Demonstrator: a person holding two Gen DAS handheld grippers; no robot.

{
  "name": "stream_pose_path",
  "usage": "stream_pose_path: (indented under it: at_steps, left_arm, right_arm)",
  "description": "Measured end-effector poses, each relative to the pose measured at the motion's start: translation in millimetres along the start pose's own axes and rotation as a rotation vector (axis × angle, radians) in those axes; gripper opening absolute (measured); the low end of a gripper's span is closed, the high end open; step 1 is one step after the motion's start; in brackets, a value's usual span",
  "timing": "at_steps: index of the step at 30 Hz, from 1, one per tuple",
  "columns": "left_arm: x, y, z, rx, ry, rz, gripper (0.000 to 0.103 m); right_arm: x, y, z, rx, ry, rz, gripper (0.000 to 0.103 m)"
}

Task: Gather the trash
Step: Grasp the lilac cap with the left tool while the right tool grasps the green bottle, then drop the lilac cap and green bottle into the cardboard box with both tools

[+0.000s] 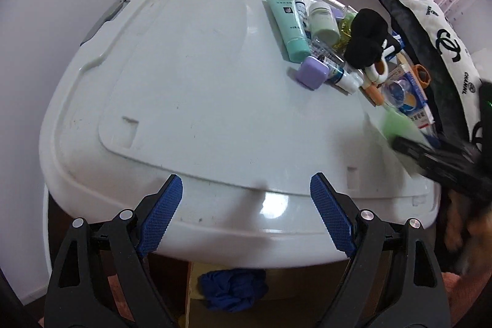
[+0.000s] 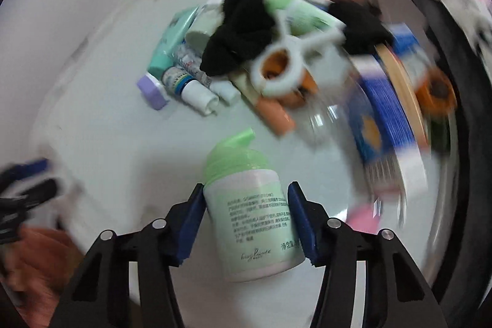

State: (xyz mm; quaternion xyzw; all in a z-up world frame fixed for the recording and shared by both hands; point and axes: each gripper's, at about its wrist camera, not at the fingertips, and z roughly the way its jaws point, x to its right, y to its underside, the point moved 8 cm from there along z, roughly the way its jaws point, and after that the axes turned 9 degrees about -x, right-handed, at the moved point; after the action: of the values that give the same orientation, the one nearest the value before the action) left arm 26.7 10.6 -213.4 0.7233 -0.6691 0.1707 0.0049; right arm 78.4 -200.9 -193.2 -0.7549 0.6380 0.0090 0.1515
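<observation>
The right gripper pinches a green-capped bottle between its blue pads, cap tipped toward 12 o'clock, lifted clear of the white lid, probably to carry it off as trash. The rest of the clutter sits heaped at 1 o'clock. The left gripper hangs spread and empty over the lid's near edge, likely waiting its turn.

Soft daylight, right view motion-blurred
</observation>
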Motion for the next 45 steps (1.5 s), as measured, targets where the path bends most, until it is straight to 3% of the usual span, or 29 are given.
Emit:
stream_pose_path:
  at_steps: [3,6,10,13,14,16,18,24,30,35,39,45]
  left_arm:
    - [9.2,-14.7,8.3,0.026,-0.047,0.022,0.083]
    - [33.6,-36.6,17.2,0.054,-0.071,0.110,0.083]
    - [67.6,-71.6,39.5,0.097,-0.191,0.239,0.083]
    - [76.5,-88.9,53.8,0.108,-0.197,0.239,0.083]
    - [78.0,-93.0,57.1,0.112,-0.194,0.240,0.079]
    - [79.7,-98.5,66.9,0.099,-0.192,0.236,0.057]
    - [80.4,-101.1,67.2,0.128,-0.237,0.250,0.032]
    - [81.9,-91.3,61.1,0.108,-0.196,0.269,0.032]
    - [79.2,-59.3,14.7,0.128,-0.157,0.270,0.032]
    - [74.1,0.6,-27.1,0.113,-0.149,0.306,0.032]
    - [52.2,64.2,-28.4,0.000,-0.152,0.330,0.032]
    - [14.5,138.0,20.6,-0.238,-0.199,0.308,0.032]
  right_arm:
    - [4.7,27.5,-35.4,0.065,-0.083,0.070,0.053]
    - [3.1,51.6,-52.7,0.105,-0.163,0.140,0.052]
    - [4.6,75.6,-57.9,0.119,-0.258,0.229,0.052]
    - [3.3,75.7,-59.4,0.129,-0.259,0.223,0.051]
    - [4.2,75.5,-59.6,0.129,-0.258,0.221,0.051]
    - [7.4,71.7,-54.8,0.121,-0.263,0.239,0.051]
    - [11.9,70.8,-51.1,0.111,-0.271,0.252,0.051]
    - [19.2,69.7,-51.7,0.115,-0.275,0.275,0.051]
    - [13.6,72.0,-59.5,0.135,-0.283,0.263,0.051]
    - [-10.4,83.5,-60.8,0.120,-0.297,0.212,0.051]
    - [-37.6,111.0,-44.8,0.056,-0.315,0.184,0.051]
    - [-62.4,166.6,0.8,-0.108,-0.276,0.173,0.051]
